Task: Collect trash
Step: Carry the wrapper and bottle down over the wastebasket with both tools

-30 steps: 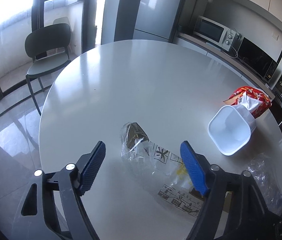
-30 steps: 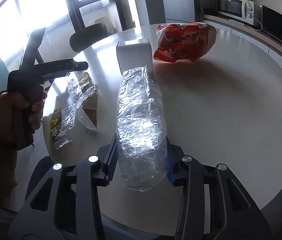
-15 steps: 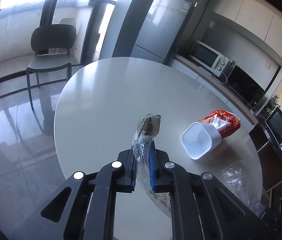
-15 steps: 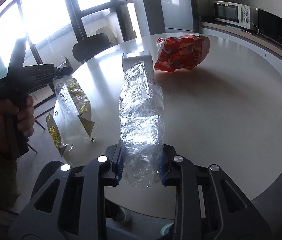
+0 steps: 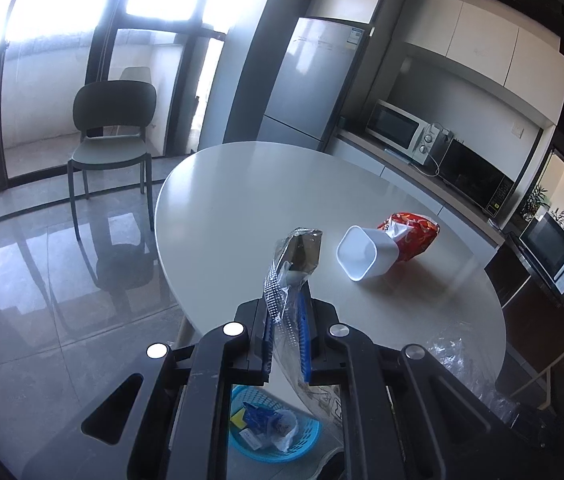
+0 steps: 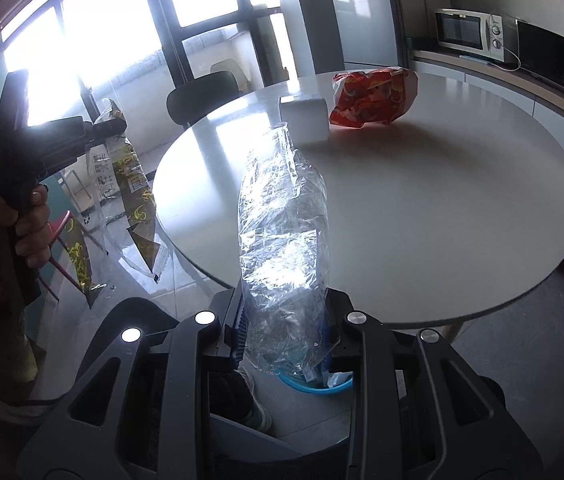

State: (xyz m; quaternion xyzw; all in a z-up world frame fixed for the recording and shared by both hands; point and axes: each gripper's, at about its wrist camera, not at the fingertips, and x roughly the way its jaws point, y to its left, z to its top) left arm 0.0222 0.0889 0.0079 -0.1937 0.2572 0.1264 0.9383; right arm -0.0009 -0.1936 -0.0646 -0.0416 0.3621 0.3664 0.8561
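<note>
Trash in both grippers: the left gripper (image 5: 285,334) is clamped on one printed wrapper (image 5: 297,256), which dangles clear of the table (image 5: 242,200), and the right gripper (image 6: 282,332) squeezes one crumpled clear bag (image 6: 282,224). Below both, one blue basket (image 5: 301,446) sits on the floor with scraps inside. Out on the table, two items lie touching: one white cup (image 5: 361,254) tipped on its side and one red snack bag (image 5: 411,234). One chair (image 5: 112,136) stands beyond, by the window.

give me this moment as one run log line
left claw: shut on printed wrapper | right claw: shut on clear bag | blue basket: below | cup, red bag: on table
</note>
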